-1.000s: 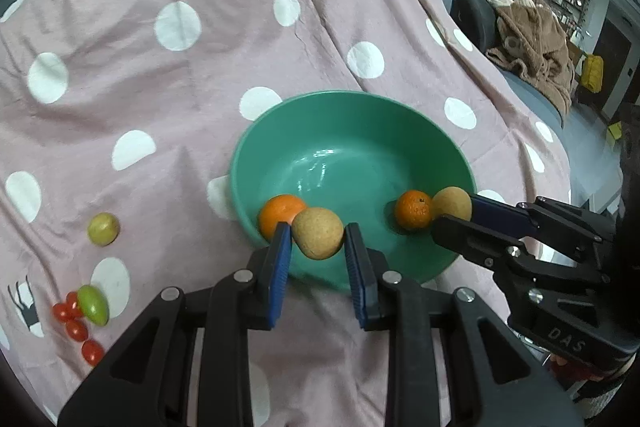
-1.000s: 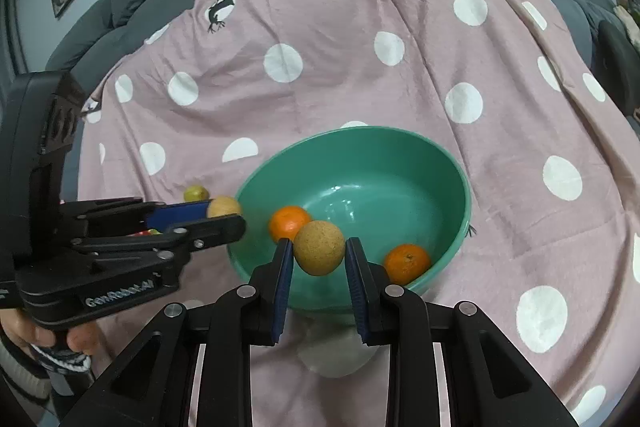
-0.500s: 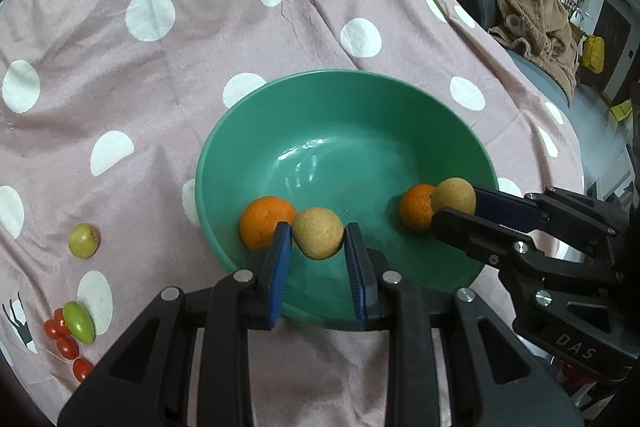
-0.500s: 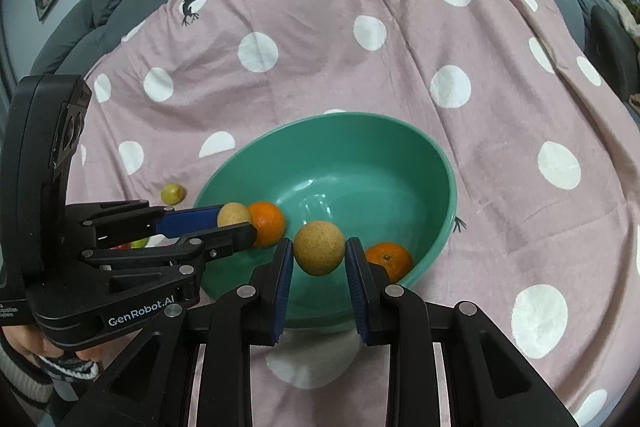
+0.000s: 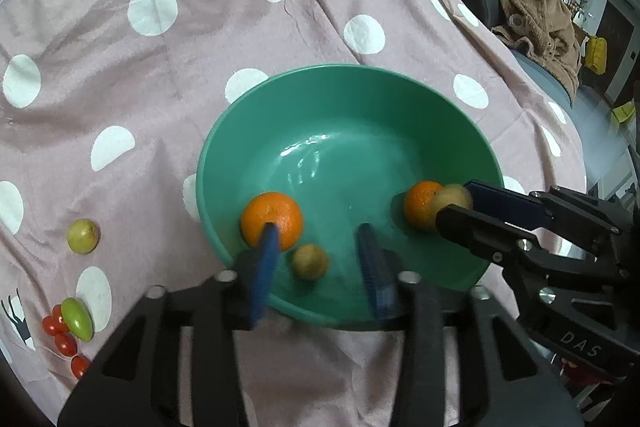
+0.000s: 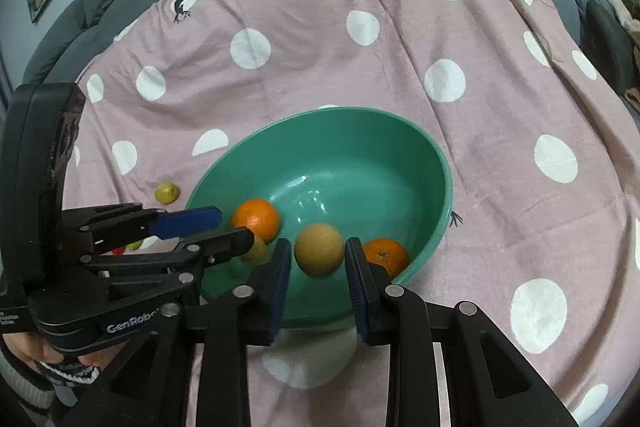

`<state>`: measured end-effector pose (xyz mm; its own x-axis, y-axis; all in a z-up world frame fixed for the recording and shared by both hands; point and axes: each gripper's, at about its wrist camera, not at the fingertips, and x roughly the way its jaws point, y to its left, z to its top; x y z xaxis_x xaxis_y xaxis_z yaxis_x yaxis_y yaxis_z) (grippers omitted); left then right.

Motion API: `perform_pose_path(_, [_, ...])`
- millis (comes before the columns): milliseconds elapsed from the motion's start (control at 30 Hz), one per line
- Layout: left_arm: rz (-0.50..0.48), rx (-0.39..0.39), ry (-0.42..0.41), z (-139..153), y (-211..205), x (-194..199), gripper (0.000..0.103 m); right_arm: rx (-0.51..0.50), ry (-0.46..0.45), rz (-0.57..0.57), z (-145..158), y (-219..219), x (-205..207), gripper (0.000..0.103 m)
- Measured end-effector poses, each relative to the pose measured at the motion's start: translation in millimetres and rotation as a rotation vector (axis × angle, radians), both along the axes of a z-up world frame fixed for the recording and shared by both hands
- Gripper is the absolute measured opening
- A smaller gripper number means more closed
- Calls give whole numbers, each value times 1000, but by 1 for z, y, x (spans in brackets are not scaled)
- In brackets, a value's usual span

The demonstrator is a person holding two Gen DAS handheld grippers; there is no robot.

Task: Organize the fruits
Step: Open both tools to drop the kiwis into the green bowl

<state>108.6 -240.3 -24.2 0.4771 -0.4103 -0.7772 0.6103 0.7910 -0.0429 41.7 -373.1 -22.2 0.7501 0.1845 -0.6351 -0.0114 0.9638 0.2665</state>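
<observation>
Left wrist view: the left claw (image 5: 320, 247) has just been opening, its jaws now apart; the tan fruit (image 5: 309, 261) lies loose between them inside the green bowl (image 5: 280, 99), beside an orange (image 5: 272, 221).

Right wrist view: the right claw (image 6: 316, 259) is clamped on another tan fruit (image 6: 319, 249) above the bowl (image 6: 432, 155).

We see the bowl (image 5: 472, 131) sitting on the cloth (image 5: 200, 47), toward its near edge. In the bowl: one orange (image 5: 272, 217) at the left wall, another orange (image 5: 420, 203) at the right wall, a round fruit (image 5: 309, 261) against the near wall. Out on the cloth left of the bowl: one small fruit (image 5: 83, 235), nearer us an oval fruit (image 5: 78, 313) touching a tomato cluster (image 5: 64, 341).
</observation>
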Motion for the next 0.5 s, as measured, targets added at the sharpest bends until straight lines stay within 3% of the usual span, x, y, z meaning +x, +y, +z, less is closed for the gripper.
perform_pose_path(33, [0, -4, -4, 1, 1, -1, 56, 3, -1, -2, 0, -1, -1, 29])
perform_pose_path(200, [12, -29, -16, 11, 10, -7, 62, 16, -20, -15, 6, -2, -7, 31])
perform_pose_path(267, [28, -41, -18, 15, 20, -13, 69, 32, -34, -15, 10, -3, -11, 32])
perform_pose_path(500, [106, -51, 6, 13, 66, -39, 72, 54, -48, 23, 14, 5, -32, 36])
